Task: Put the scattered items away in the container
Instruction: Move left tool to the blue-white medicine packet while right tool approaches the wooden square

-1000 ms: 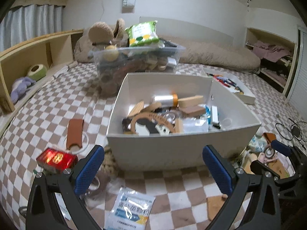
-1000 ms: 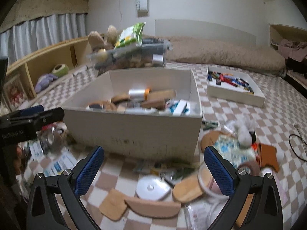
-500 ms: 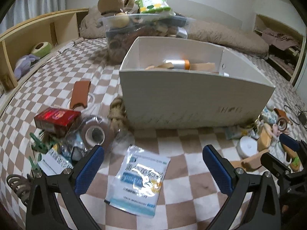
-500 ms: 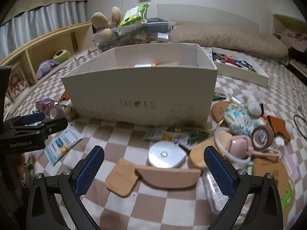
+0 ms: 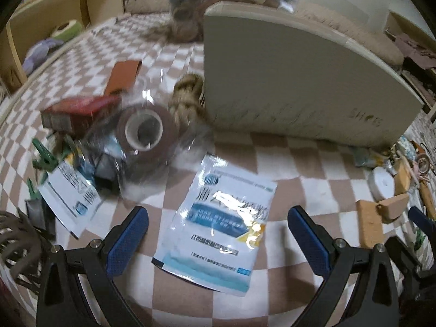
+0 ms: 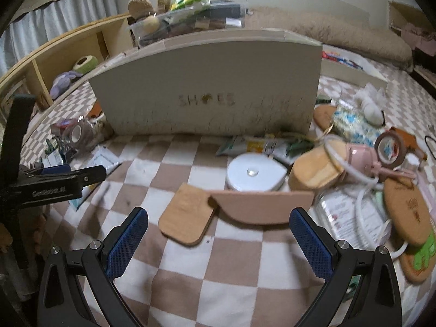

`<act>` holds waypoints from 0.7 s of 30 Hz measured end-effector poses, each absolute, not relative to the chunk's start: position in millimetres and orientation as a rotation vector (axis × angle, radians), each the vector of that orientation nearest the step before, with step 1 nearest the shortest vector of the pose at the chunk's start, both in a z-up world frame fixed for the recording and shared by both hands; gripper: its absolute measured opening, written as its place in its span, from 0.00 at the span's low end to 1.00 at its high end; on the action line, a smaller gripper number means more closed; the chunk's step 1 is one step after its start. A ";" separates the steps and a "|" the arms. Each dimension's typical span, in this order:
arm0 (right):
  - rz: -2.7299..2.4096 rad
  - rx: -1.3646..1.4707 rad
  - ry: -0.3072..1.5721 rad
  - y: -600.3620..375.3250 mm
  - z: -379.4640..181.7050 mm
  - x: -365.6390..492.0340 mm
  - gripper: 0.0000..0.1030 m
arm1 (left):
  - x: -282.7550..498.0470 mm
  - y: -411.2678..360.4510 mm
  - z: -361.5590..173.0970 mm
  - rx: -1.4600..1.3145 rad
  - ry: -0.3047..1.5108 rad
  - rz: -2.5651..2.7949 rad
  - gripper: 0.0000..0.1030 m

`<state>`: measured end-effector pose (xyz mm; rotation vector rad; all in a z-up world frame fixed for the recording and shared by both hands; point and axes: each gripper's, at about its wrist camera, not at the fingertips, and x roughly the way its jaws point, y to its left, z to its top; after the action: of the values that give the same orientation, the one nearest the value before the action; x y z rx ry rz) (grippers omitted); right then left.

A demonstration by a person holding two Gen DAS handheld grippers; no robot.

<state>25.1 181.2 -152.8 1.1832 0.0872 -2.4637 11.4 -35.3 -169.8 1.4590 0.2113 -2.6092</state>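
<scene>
A brown-and-white checkered bed cover carries everything here. On it stands the large white rectangular storage box, its front wall facing the right wrist camera and printed with "SHOES", the O drawn as a heart; the same word shows faintly at the box's lower right corner in the left wrist view. Behind the box sits a clear plastic bin piled with odds and ends.

The left claw hangs low over the cover with its blue-padded fingers wide apart and nothing between them. Between them lies a white-and-blue foil sachet flat on the cover, printed with Chinese characters too blurred to read. Beyond it, to the left, a brown roll of tape inside clear wrap leans against a red carton, with green clips beside them.

The right claw is likewise spread wide and empty, low over the cover. Just ahead of it lie a curved tan wooden piece and a rounded flat light-wood tab, touching each other. Behind them sits a round white disc, and to the right a pile including a pink pouch, another brown tape roll and a round cork coaster. The left claw's arm at the left edge of this view bears white lettering too blurred to read.
</scene>
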 end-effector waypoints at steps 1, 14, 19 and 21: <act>-2.452 1.198 0.089 179.8 -155.1 25.6 1.00 | 11.5 -34.5 -171.6 1.462 0.207 -2.605 1.00; -2.426 1.245 0.223 169.0 -175.2 35.0 1.00 | 17.4 -27.4 -180.6 1.427 0.132 -2.610 1.00; -2.414 1.255 0.184 174.1 -175.1 33.8 1.00 | 18.4 -27.4 -179.1 1.419 0.144 -2.622 1.00; -2.408 1.256 0.155 177.2 -173.2 32.1 1.00 | 19.5 -24.8 -177.6 1.432 0.154 -2.644 0.99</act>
<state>32.1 177.2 -173.2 1.2556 0.1546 -2.4084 19.5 -24.8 -177.6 1.4318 0.1536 -2.6444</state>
